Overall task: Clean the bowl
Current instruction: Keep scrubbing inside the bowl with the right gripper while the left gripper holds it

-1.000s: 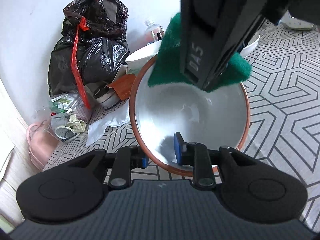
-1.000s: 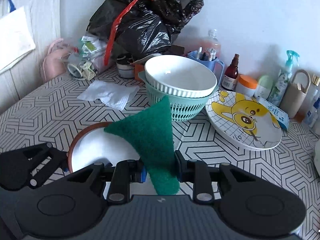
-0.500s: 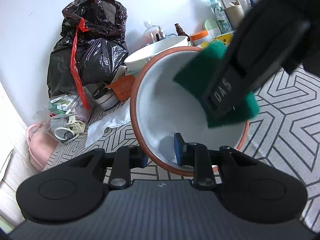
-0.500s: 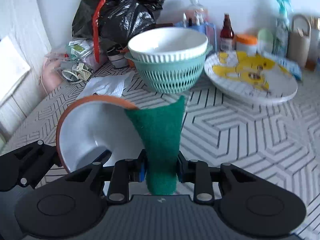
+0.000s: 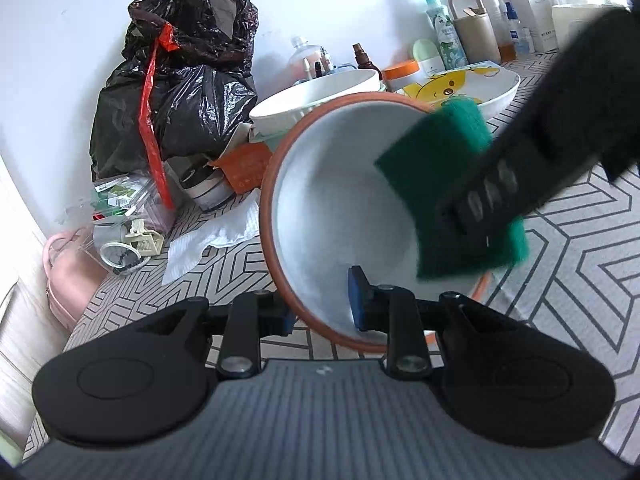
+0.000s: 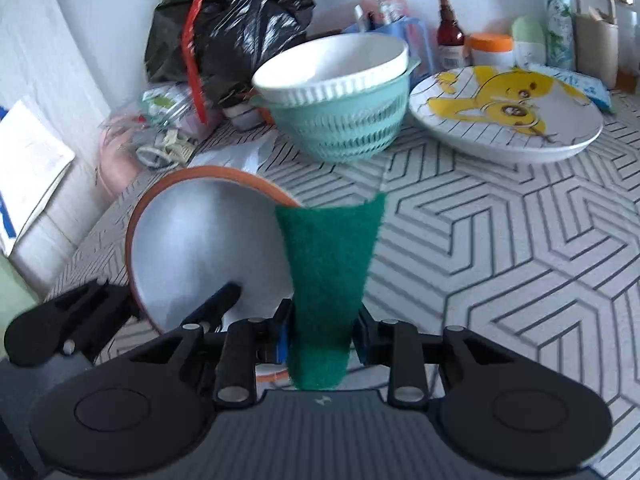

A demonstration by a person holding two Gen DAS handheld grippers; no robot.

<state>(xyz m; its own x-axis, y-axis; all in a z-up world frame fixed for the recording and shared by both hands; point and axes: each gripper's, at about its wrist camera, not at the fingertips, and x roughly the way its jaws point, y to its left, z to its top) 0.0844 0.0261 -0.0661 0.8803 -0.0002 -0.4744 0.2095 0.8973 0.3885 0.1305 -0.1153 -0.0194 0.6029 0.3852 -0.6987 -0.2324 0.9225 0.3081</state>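
A bowl (image 5: 340,208), white inside with an orange rim, is tilted on its side above the patterned table. My left gripper (image 5: 324,308) is shut on its lower rim, one finger inside and one outside. The bowl also shows in the right wrist view (image 6: 200,240), with the left gripper (image 6: 120,320) at its lower edge. My right gripper (image 6: 320,338) is shut on a green scouring pad (image 6: 328,268), which sits at the bowl's right rim. In the left wrist view the pad (image 5: 444,184) lies over the bowl's right side, under the right gripper's finger (image 5: 520,176).
A white ribbed bowl (image 6: 332,72) sits in a teal colander (image 6: 344,124) behind. A cartoon plate (image 6: 504,112) lies to the right. Black rubbish bags (image 5: 176,80), bottles (image 6: 448,36), a white tissue (image 5: 212,240) and small clutter line the back wall.
The right gripper has drawn the pad from the bowl's far rim down to its right rim. The bowl has tilted more upright in the left gripper.
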